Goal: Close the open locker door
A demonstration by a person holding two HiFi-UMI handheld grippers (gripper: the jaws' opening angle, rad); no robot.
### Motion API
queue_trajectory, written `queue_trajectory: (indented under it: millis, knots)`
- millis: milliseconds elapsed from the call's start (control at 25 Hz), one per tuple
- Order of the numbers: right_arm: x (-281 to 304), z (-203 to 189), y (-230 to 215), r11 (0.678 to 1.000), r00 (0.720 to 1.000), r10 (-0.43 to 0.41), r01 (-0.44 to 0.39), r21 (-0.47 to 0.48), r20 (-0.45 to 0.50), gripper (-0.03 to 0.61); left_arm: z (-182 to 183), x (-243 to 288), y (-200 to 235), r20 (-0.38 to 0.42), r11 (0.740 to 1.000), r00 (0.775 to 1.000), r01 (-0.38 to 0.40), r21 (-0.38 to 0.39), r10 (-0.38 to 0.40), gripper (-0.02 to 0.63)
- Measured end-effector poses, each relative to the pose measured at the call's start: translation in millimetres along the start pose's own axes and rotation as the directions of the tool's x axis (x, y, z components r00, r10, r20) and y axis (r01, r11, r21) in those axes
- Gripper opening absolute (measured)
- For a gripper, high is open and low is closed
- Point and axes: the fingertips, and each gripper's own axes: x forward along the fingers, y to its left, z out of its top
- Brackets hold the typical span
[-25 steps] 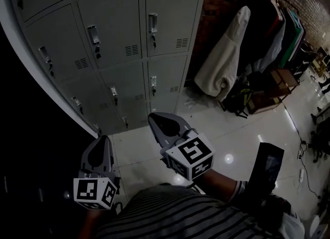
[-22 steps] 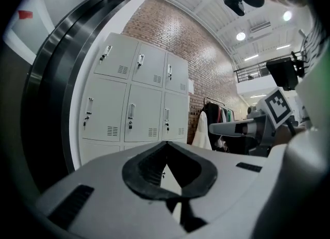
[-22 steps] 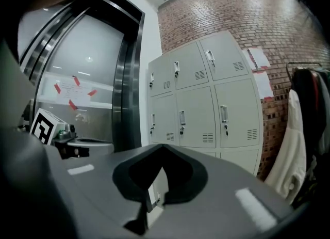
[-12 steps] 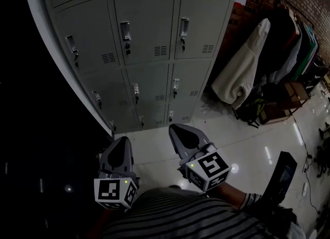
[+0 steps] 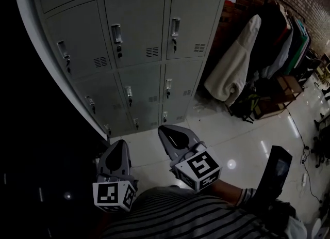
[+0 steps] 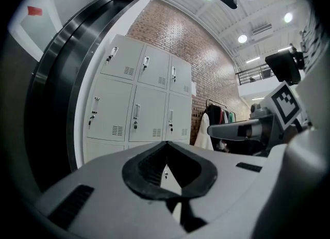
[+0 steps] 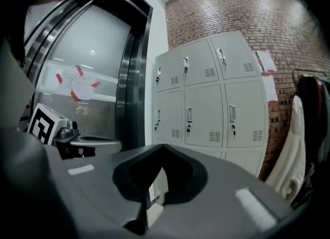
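Note:
A bank of grey lockers (image 5: pixel 134 52) stands ahead against a brick wall. Every door I can see lies flush, each with a handle and a vent. Both grippers hang low in front of a striped shirt, well short of the lockers. My left gripper (image 5: pixel 119 147) is shut with nothing in it, and its tips point at the lower doors. My right gripper (image 5: pixel 167 132), beside it, is shut and empty too. In the left gripper view the jaw tips (image 6: pixel 166 145) meet under the lockers (image 6: pixel 139 104). The right gripper view shows its tips (image 7: pixel 164 147) closed below the lockers (image 7: pixel 206 104).
A dark metal-framed doorway (image 5: pixel 31 129) runs along the left. A clothes rail with a white coat (image 5: pixel 232 67) and bags stands right of the lockers. A black upright object (image 5: pixel 273 173) is near my right arm. Glossy white floor tiles (image 5: pixel 242 140) lie ahead.
The view has swung, so the lockers now sit more to the middle and a little closer. Both grippers stay low, side by side and shut.

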Motion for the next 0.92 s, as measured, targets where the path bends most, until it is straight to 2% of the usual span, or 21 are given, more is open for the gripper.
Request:
queue_trajectory:
  millis: [920]
  knots:
    - [2.5, -15.8, 4.3, 0.999, 0.998, 0.042, -0.042, -0.004, -0.048, 0.0, -6.9, 8.9, -9.2, -0.029, 1.0, 0.999, 0.03, 0.001, -0.03, 0.005]
